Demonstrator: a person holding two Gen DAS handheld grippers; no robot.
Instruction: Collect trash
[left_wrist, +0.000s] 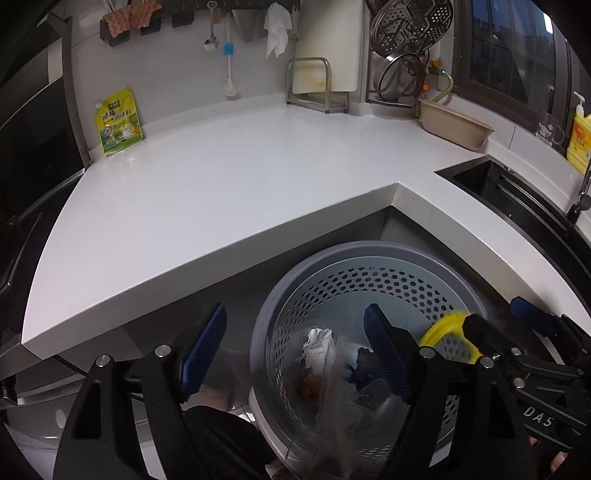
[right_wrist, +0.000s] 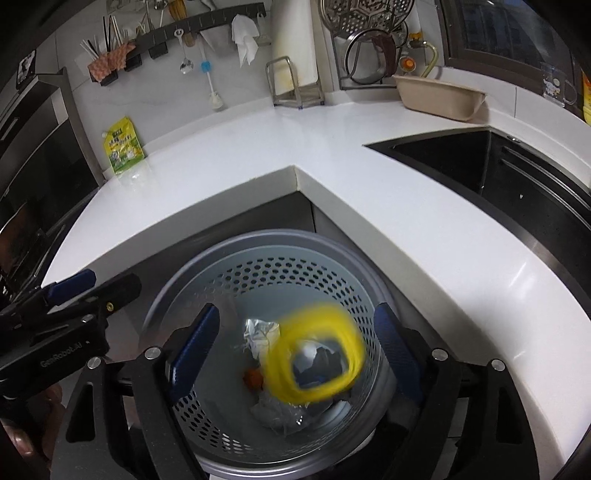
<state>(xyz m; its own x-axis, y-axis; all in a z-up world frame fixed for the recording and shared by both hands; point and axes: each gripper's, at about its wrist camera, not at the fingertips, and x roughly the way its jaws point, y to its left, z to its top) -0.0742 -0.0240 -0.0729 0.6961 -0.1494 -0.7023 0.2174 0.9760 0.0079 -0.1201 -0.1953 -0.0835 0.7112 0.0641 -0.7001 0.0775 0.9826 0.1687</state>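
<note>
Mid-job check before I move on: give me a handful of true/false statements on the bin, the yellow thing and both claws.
1. The perforated grey bin stands on the floor below the inner corner of the white countertop. True.
2. The right claw is shut on the yellow item. False: its jaws stand open and the item, blurred, is over the bin, touching neither pad.
3. The bin is empty. False: crumpled white paper and an orange scrap lie in it.
4. The left claw is open with nothing pinched between its pads. True.
5. A green-and-yellow pouch leans against the wall on the countertop. True.
</note>
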